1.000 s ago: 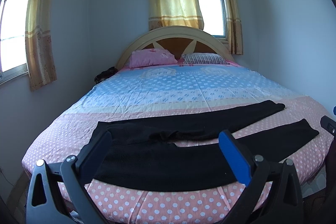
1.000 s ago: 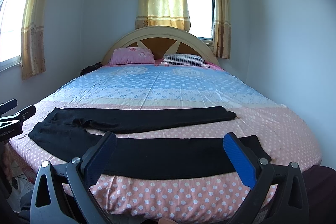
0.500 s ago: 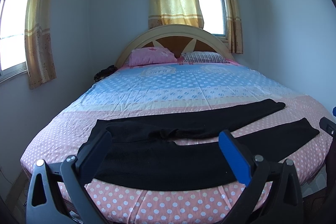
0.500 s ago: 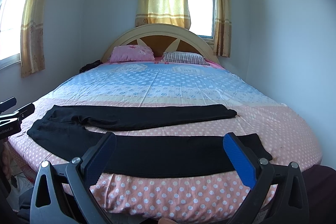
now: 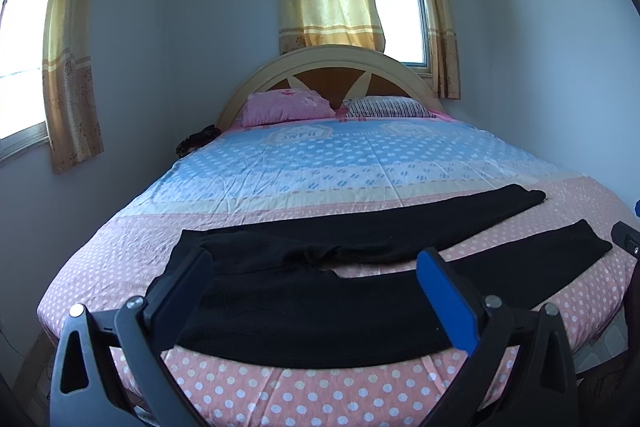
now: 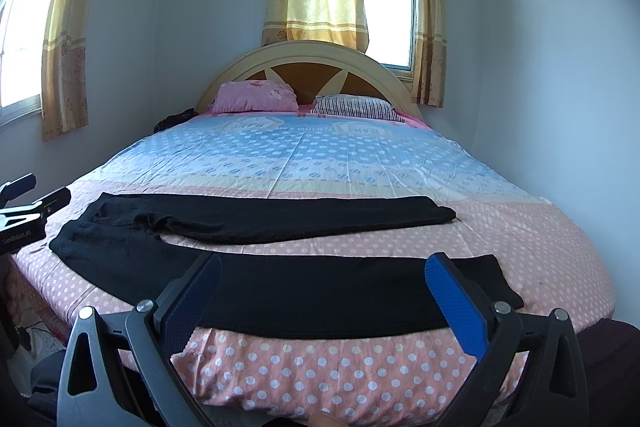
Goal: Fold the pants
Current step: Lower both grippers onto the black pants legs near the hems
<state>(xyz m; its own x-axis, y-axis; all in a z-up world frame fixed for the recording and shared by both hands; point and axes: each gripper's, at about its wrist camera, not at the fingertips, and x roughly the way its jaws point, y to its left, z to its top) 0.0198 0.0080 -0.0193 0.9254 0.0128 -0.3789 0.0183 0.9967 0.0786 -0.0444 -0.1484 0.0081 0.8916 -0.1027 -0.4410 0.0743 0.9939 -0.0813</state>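
Black pants (image 5: 320, 291) lie flat across the foot of the bed, waist at the left, both legs stretched to the right and spread apart. They also show in the right wrist view (image 6: 304, 291). My left gripper (image 5: 314, 267) is open and empty, held above the near edge by the waist and near leg. My right gripper (image 6: 322, 273) is open and empty, held above the near leg towards its cuff. The left gripper also shows at the left edge of the right wrist view (image 6: 24, 211).
The bed (image 5: 280, 391) has a pink dotted and blue sheet. A pink pillow (image 5: 286, 107) and a striped pillow (image 5: 386, 107) lie by the headboard. A dark item (image 5: 196, 141) sits at the bed's far left. Walls stand on both sides.
Both grippers have drifted slightly; the view of the bed has shifted a little. The pants have not moved and both grippers stay open.
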